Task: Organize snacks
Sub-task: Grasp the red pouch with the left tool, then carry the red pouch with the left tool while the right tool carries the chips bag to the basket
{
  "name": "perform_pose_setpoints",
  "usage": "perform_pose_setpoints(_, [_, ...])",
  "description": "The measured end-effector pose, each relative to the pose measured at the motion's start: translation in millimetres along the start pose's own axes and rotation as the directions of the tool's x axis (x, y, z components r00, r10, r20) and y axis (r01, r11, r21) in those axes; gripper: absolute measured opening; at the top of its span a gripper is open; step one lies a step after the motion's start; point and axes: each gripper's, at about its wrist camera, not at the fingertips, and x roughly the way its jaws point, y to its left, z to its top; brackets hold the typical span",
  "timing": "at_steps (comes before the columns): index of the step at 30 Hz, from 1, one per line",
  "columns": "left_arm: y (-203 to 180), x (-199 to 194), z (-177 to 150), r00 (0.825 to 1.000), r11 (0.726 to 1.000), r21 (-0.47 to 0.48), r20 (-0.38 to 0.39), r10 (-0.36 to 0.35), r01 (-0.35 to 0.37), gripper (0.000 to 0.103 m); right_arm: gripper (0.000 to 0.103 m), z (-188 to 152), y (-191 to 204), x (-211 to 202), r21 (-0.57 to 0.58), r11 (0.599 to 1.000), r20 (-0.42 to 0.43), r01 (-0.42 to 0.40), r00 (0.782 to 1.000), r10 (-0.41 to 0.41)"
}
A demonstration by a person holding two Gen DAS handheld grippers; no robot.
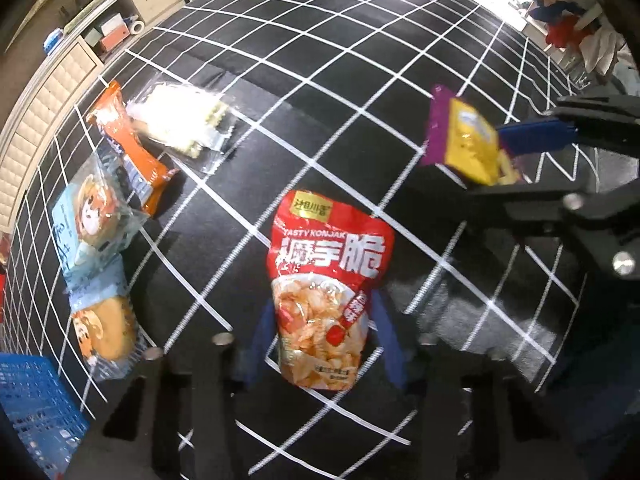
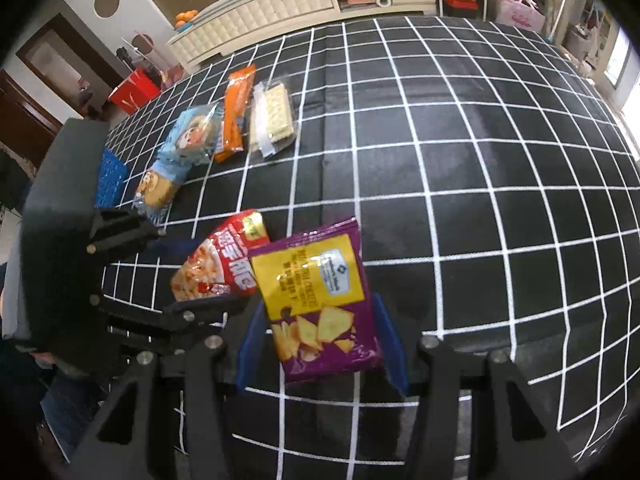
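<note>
- Blue basket [image 1: 36, 404]: far left edge of the desk [image 1: 400, 60], partly cut off in the left wrist view. The desk wears a black cloth with a white grid.
- Two bun packs, light blue with a cartoon face: nearer bun pack [image 1: 105, 332] beside the basket, second bun pack [image 1: 90, 210] just behind it, ends touching or overlapping.
- Orange packet [image 1: 132, 148]: next in the row, lying lengthwise, touching the second bun pack.
- Clear cracker pack [image 1: 180, 120]: just beside the orange packet, farthest along the row; glare washes out its detail.
- Left gripper [image 1: 322, 348]: blue pads closed against both sides of the red konjac bag [image 1: 326, 280], which is gripped at its lower end, label facing the camera, above the cloth near the desk's middle.
- Right gripper [image 2: 320, 344]: blue pads pressed on both edges of the purple-and-yellow chip bag [image 2: 316, 296], clamped at its lower half, held up off the cloth.
- The two held bags sit just beside each other; in the right wrist view the chip bag overlaps the konjac bag's corner. Cannot tell if they touch.
- Both held bags are well apart from the row at left.
</note>
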Motion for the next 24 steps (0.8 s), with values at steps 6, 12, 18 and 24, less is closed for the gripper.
perform_pose_setpoints(6, [-14,-4,-11,1.0,0.998,-0.064,0.012,-0.008,0.008,0.003,0.057,0,2,-4,0.009,1.0,0.002,0.014,1.0,-0.014])
perform_pose_setpoints(12, [-11,-26,-34,0.998,0.994,-0.108,0.047,-0.03,0.034,0.003,0.057,0,18,-18,-0.018,0.999,0.024,0.027,0.999,-0.026])
perform_pose_setpoints(18, [-1,-76,-58,0.993,0.991,-0.13,0.118,-0.015,0.03,0.003,0.057,1,51,-39,-0.046,0.999,0.062,0.022,0.998,-0.019])
perform_pose_setpoints(24, [26,-129,-99,0.982,0.982,-0.189,0.186,0.038,-0.002,0.003,0.057,4,103,-63,-0.118,0.993,0.109,0.027,0.994,-0.014])
